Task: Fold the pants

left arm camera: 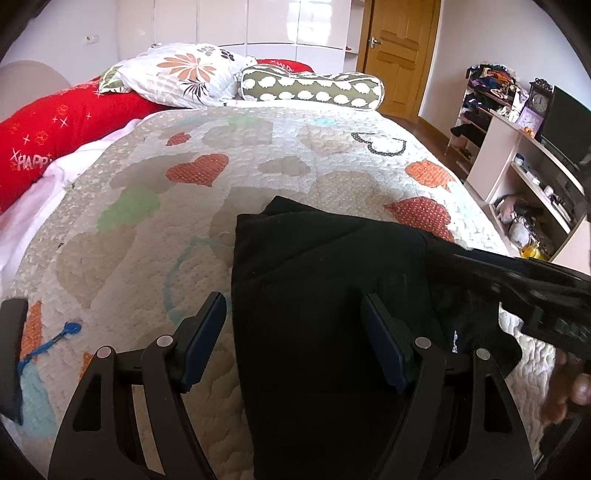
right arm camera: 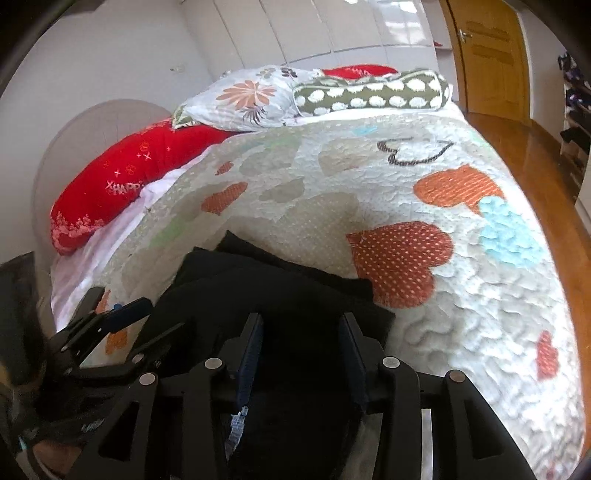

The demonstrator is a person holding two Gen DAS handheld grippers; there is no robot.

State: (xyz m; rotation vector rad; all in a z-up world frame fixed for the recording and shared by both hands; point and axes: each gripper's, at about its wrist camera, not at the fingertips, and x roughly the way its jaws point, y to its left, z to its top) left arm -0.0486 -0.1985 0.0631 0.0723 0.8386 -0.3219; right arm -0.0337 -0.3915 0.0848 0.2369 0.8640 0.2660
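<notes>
Fingers [left arm camera: 384, 347] of both grippers straddle folded black pants [left arm camera: 314, 295].

Both views are lit by soft, bright daylight; its source cannot be seen, though window glare is mirrored in the glossy wardrobe doors [left arm camera: 273, 22] at the back. The black pants [left arm camera: 325, 295] are rendered almost without detail, and folds are barely told apart. Straight lines are bent strongly toward the edges, and dark corners are left by the round lens. The left view is sharp in the middle; a hand [left arm camera: 569, 391] at its right edge is blurred. The right view is smeared overall, especially the wooden floor [right arm camera: 535, 177].
</notes>
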